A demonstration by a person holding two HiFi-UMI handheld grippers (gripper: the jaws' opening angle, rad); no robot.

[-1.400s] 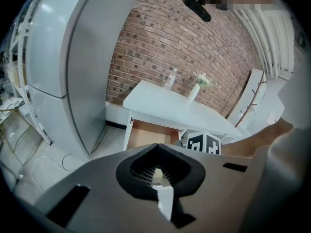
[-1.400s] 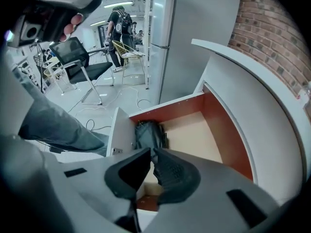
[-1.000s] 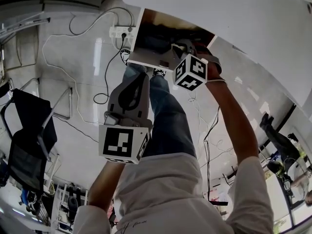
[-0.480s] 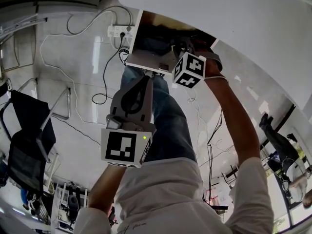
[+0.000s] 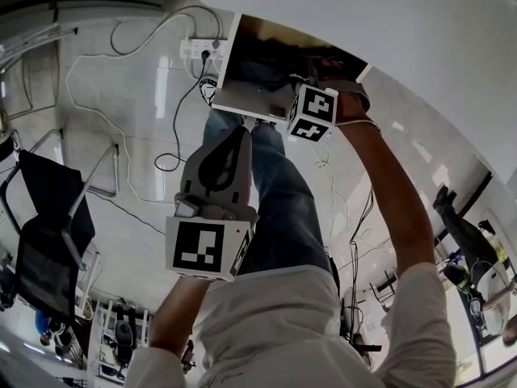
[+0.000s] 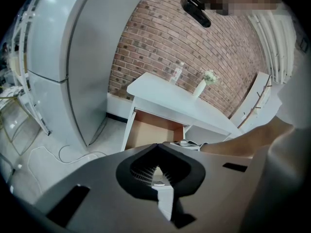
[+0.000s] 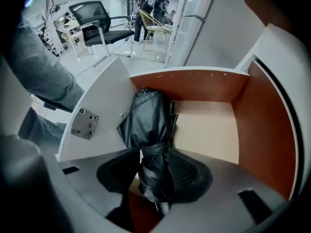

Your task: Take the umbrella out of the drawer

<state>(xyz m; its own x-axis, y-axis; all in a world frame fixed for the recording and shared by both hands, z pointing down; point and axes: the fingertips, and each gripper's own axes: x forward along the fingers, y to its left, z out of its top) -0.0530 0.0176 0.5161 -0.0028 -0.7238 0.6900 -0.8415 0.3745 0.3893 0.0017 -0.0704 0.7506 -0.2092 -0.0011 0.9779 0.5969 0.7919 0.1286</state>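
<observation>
Head view: drawer open under desk; left gripper view: L gripper closed, empty, parked clear; right gripper view: R gripper, jaws just been opening, straddles black umbrella lying in drawer, unclamped, prob. readying grab.

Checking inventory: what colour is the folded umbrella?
Black folded fabric umbrella; clearest in right gripper view.

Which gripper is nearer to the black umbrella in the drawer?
The right gripper: its jaws, just opened wider, straddle the folded umbrella inside the drawer. The left gripper hangs outside it, jaws together.
</observation>
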